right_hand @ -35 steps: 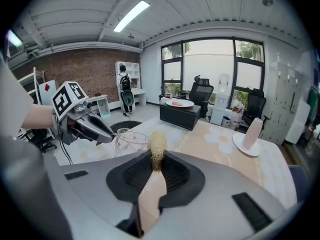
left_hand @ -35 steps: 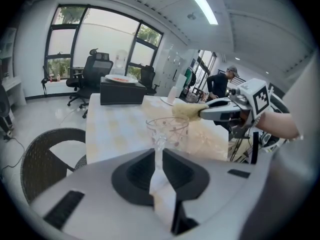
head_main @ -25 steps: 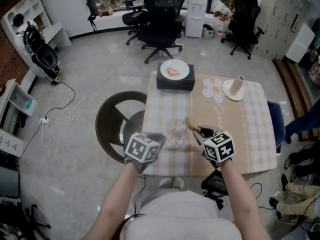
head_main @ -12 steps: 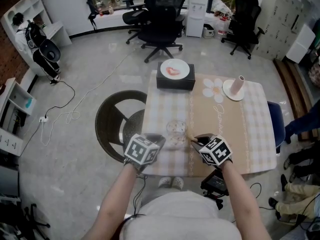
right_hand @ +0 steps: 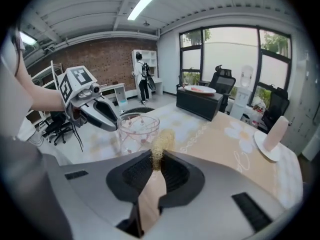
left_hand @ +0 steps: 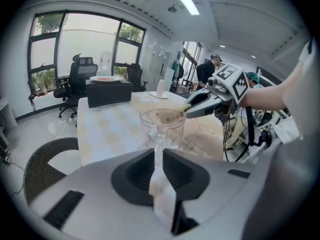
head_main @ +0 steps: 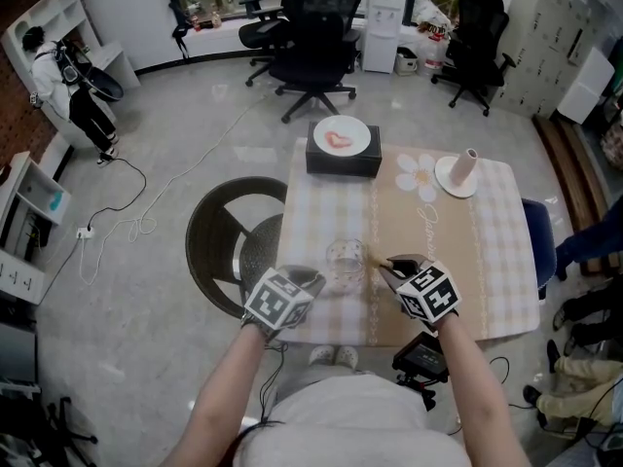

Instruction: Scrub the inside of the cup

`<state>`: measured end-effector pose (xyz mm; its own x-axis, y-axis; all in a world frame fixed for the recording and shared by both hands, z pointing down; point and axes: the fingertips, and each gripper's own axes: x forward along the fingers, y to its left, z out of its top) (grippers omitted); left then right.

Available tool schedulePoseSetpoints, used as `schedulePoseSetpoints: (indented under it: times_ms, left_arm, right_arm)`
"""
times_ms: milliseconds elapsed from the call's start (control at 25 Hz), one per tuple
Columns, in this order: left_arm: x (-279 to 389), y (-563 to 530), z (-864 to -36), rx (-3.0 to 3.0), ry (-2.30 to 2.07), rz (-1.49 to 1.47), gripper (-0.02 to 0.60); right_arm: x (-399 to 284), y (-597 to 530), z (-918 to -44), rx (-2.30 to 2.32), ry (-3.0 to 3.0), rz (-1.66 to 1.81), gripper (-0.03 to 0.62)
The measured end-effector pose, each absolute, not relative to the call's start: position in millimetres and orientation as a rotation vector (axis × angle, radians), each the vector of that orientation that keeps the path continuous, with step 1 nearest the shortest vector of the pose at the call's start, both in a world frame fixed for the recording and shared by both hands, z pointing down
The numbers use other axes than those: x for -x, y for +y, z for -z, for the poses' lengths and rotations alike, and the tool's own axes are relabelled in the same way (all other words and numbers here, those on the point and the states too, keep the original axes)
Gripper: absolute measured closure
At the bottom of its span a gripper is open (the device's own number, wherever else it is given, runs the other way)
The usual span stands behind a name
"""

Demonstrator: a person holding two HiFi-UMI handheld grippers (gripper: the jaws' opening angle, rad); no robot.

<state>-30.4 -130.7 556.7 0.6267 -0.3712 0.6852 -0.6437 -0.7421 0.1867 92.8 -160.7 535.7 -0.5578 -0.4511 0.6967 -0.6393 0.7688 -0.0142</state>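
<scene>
A clear glass cup stands upright near the front edge of the checked table. My left gripper comes in from the cup's left, shut on its near wall; the glass sits right between the jaws. My right gripper is shut on a brush with a tan bristle head. The bristle head touches the cup's right rim. In the left gripper view the brush tip meets the rim; whether it is inside I cannot tell.
A black box carrying a white plate sits at the table's far edge. A pink tube stands on a white saucer at the far right. A round dark stool is left of the table; office chairs stand beyond.
My right gripper has dropped a little, bringing the brush head from above the cup's right side down to its rim. The left gripper and cup have barely moved.
</scene>
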Motion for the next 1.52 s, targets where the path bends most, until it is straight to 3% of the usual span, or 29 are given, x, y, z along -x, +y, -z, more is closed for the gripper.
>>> schedulePoseSetpoints:
  times_ms: [320, 800, 1280, 1520]
  left_arm:
    - [31, -129, -560, -2.473, -0.782, -0.953, 0.535]
    - [38, -123, -572, -2.501, -0.776, -1.135, 0.526]
    - [34, -125, -566, -2.573, -0.688, -1.094, 0.525]
    - [23, -127, -565, -2.664, -0.577, -1.241, 0.525]
  right_arm:
    - [-78, -179, -508, -0.824, -2.365, -0.168, 0.542]
    - [-74, -166, -529, -0.599, -2.398, -0.161, 0.542]
    - [-78, -151, -578, -0.5, -2.248, -0.398, 0.542]
    - [-81, -150, -580, -0.488, -2.202, -0.36, 0.542]
